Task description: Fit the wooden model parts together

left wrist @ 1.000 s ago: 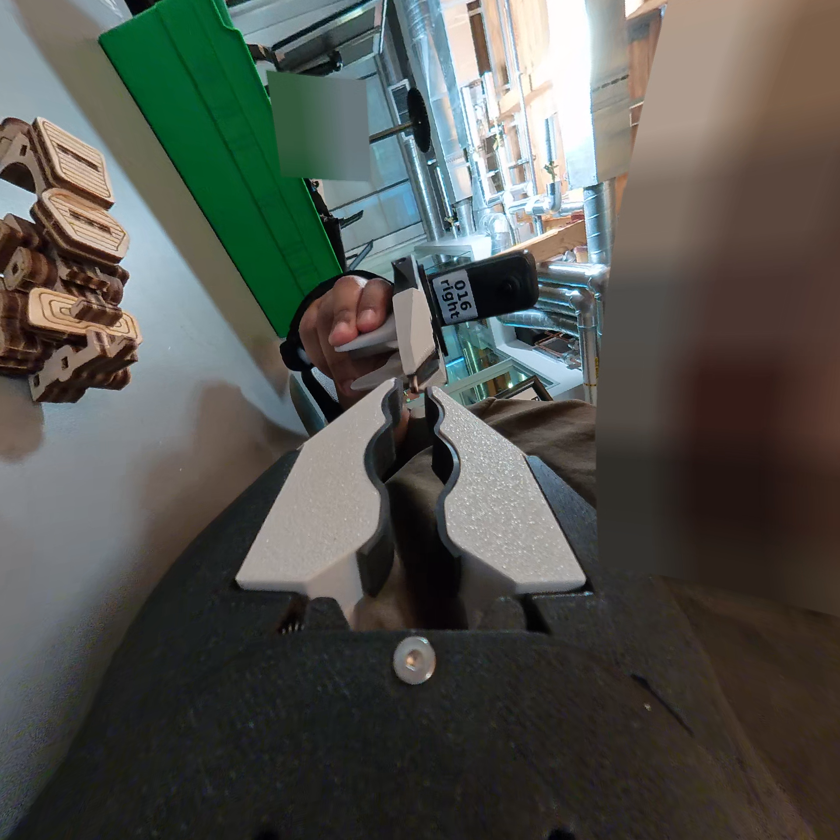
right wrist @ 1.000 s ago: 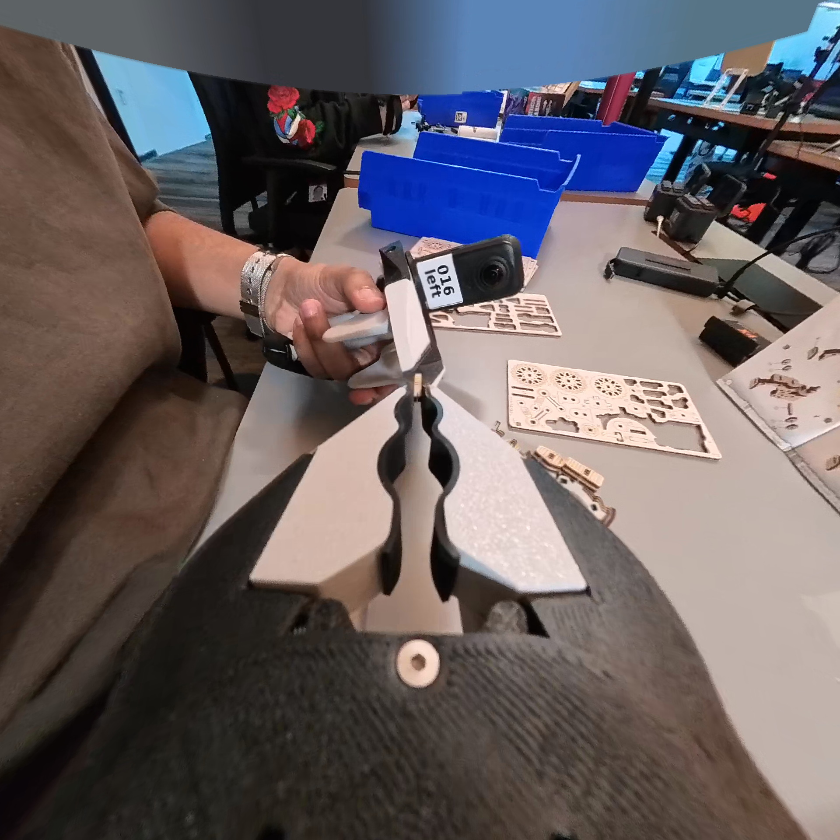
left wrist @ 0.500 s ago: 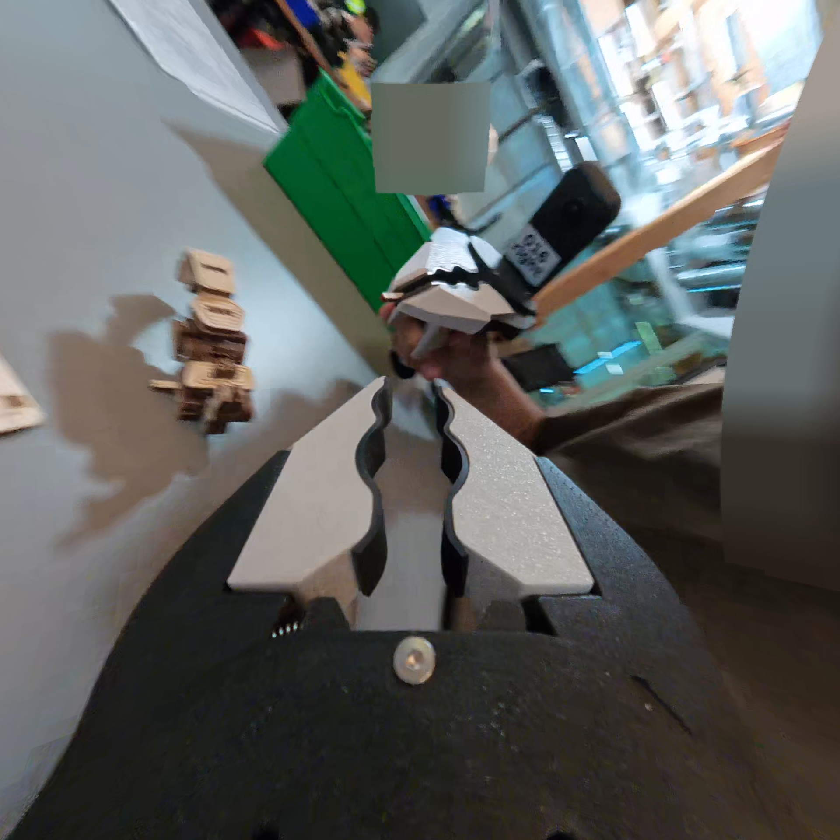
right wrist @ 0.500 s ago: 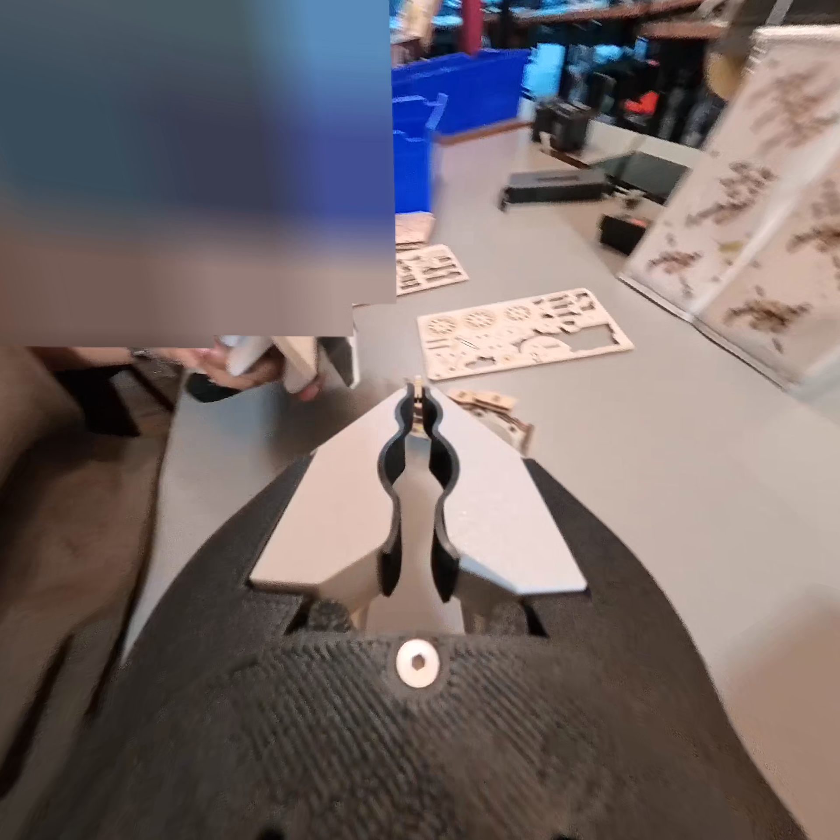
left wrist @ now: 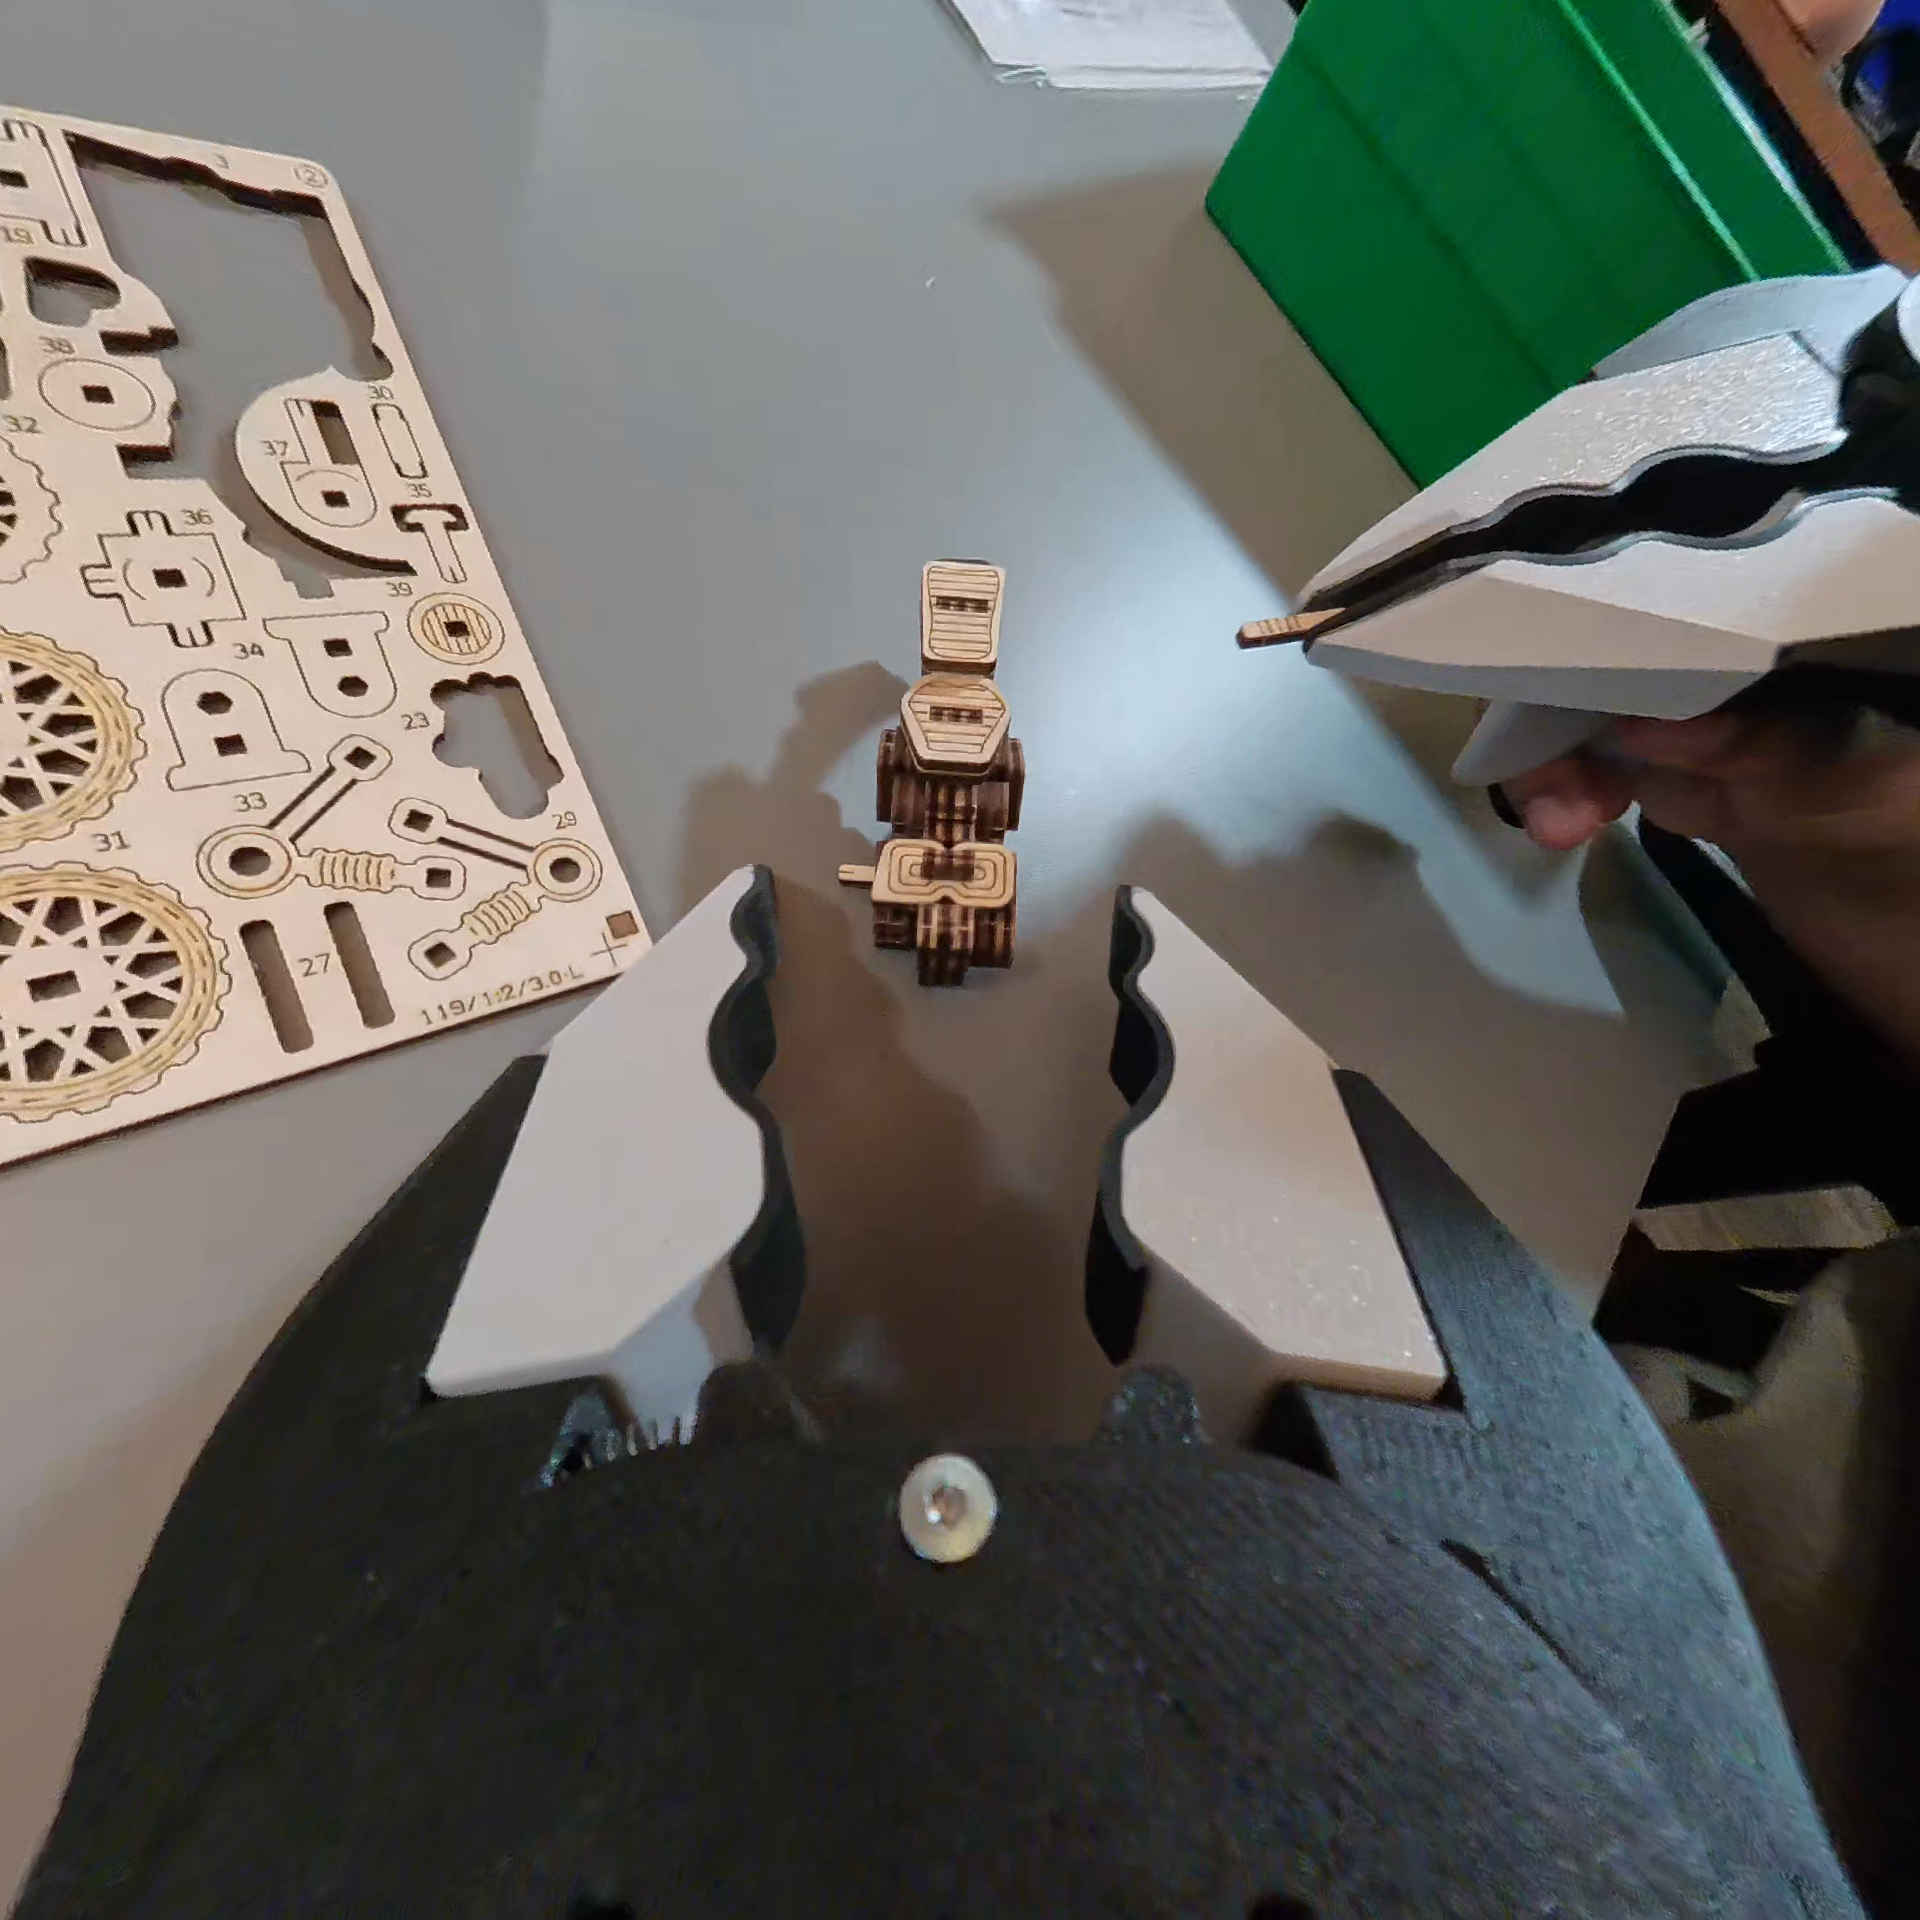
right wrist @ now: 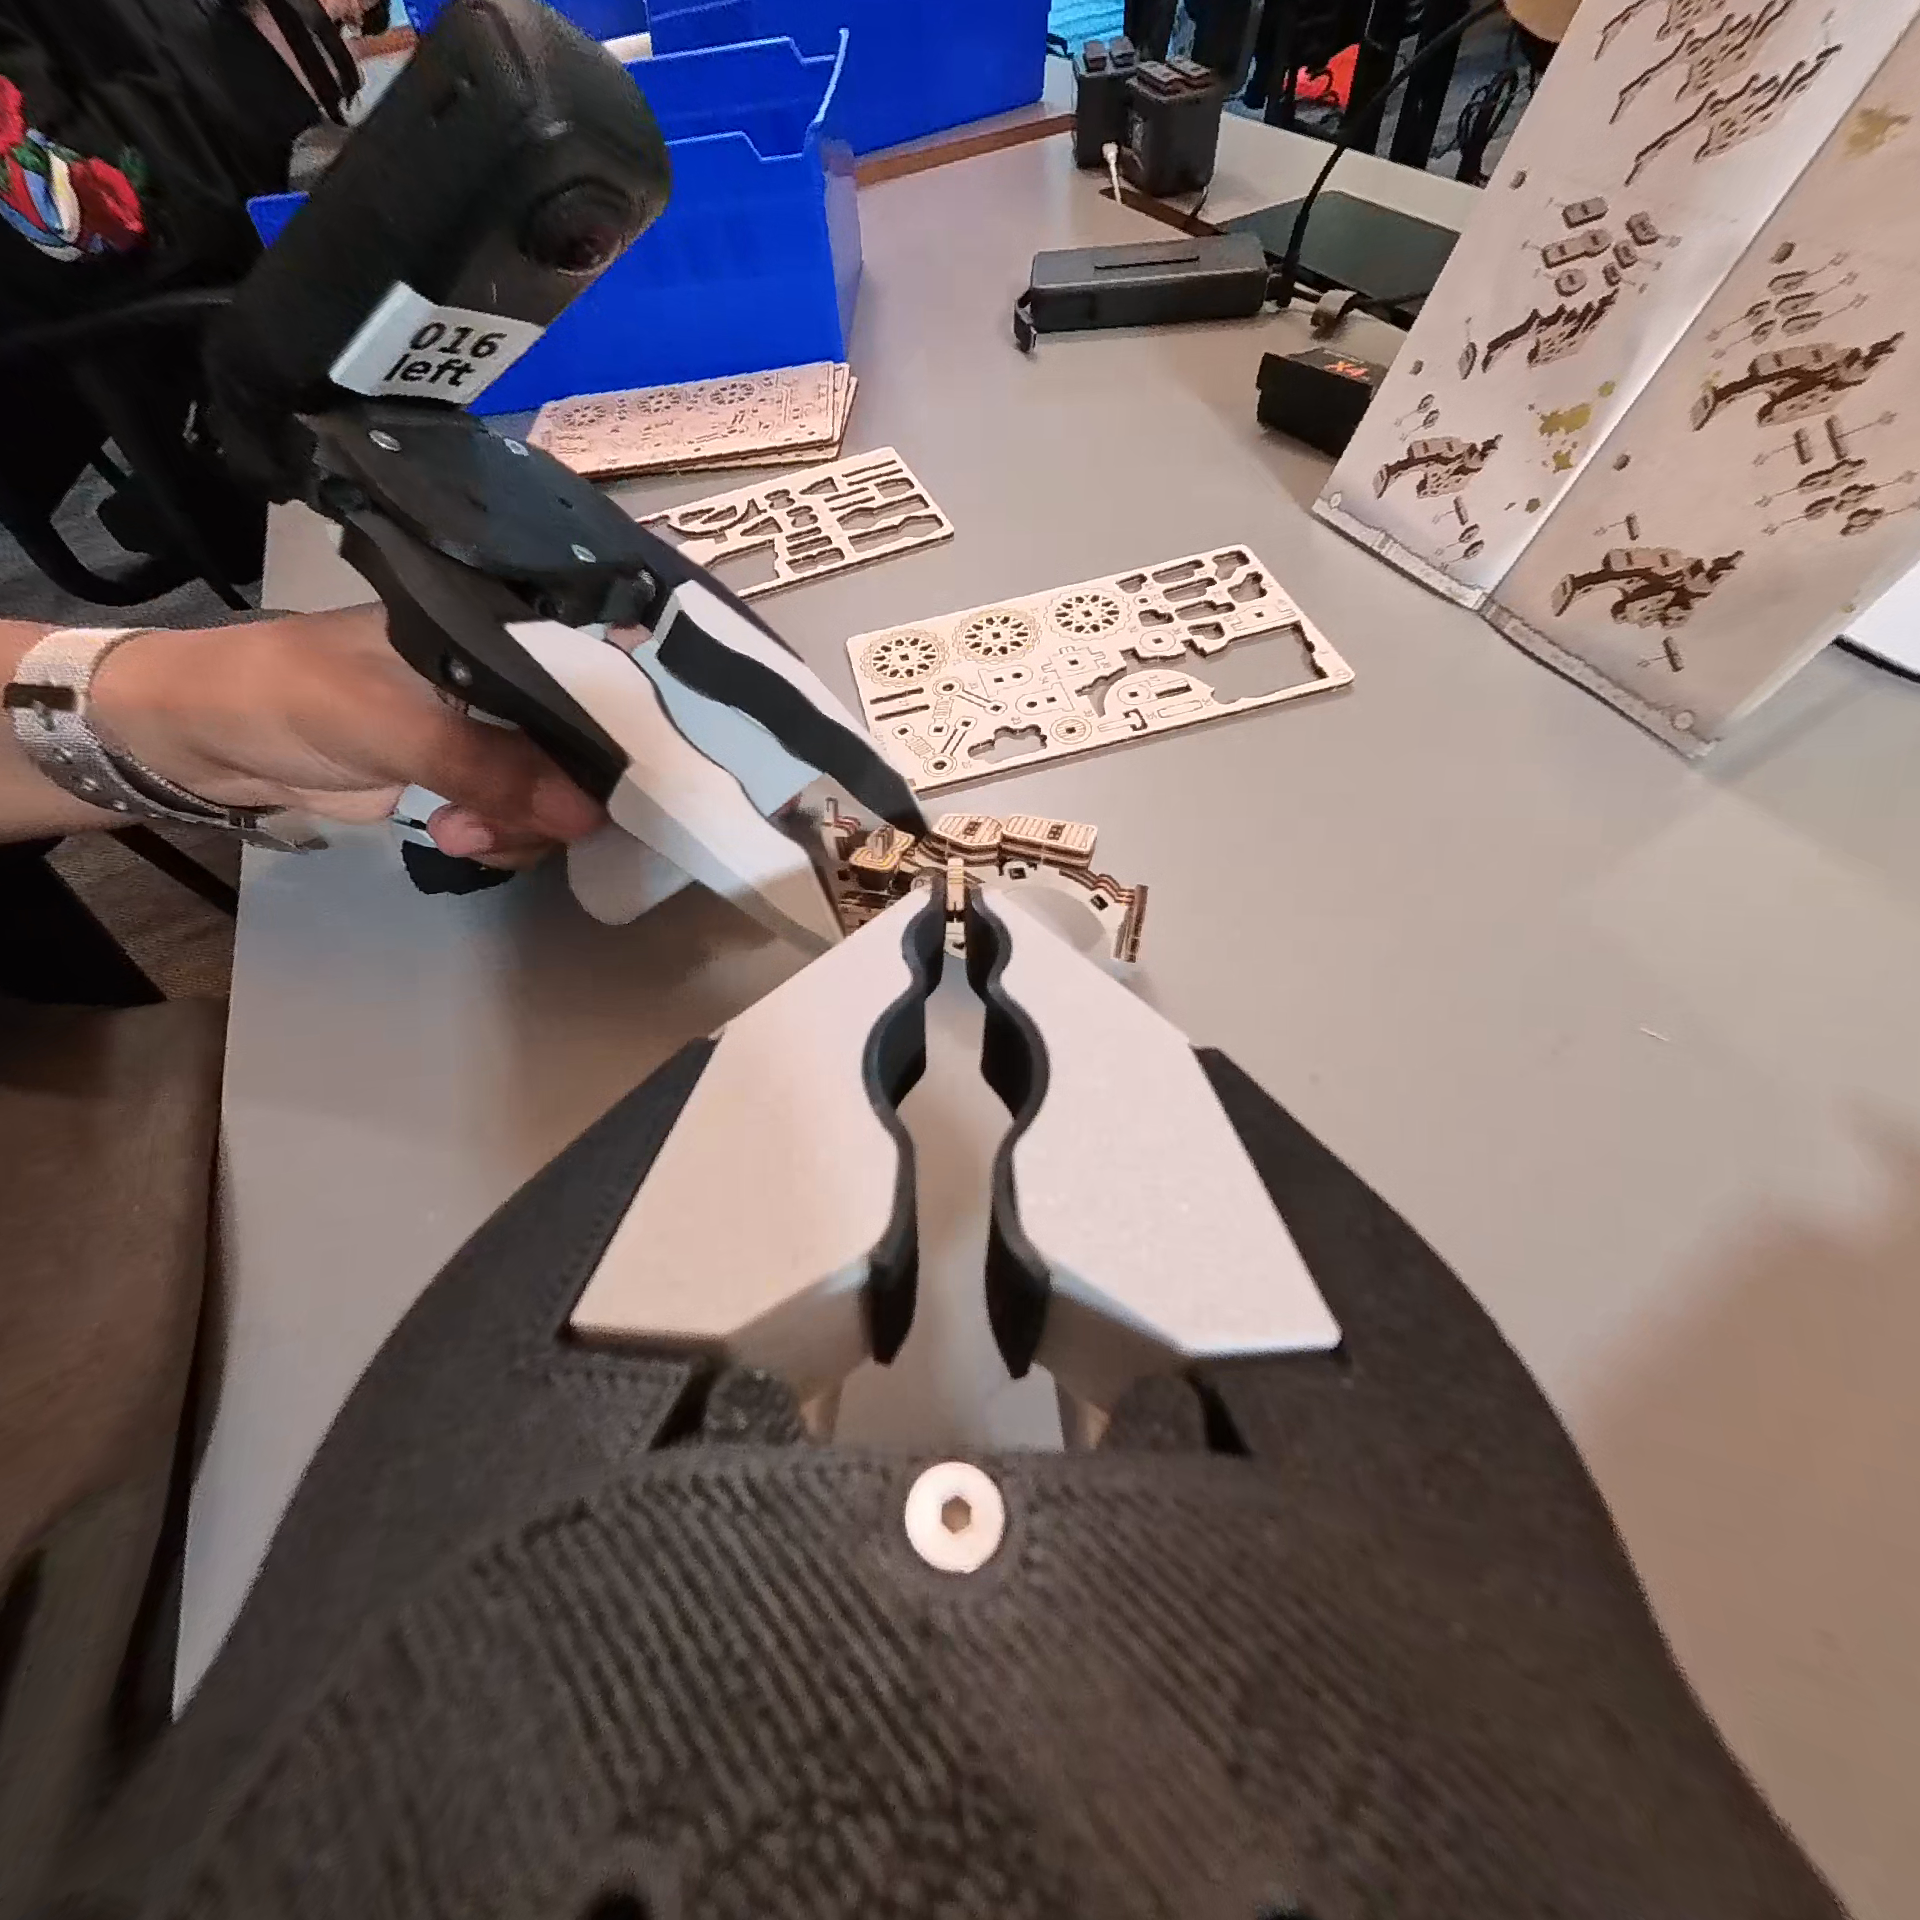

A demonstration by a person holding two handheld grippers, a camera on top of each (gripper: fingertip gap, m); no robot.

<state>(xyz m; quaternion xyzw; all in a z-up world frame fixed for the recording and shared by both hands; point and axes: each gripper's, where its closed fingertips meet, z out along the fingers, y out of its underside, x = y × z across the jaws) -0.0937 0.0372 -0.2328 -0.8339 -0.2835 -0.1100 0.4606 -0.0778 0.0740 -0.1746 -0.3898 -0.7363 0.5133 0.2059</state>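
Model (left wrist: 951, 831): now directly ahead on the table (left wrist: 727, 364).
Left gripper (left wrist: 940, 914): swung down, jaws released.
Right gripper (right wrist: 951, 904): clenched on small peg (left wrist: 1273, 629), nearing.

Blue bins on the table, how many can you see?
2, possibly more. One blue bin stands behind the left gripper, beside the stacked wooden sheets. Another sits farther back; anything behind may be hidden.
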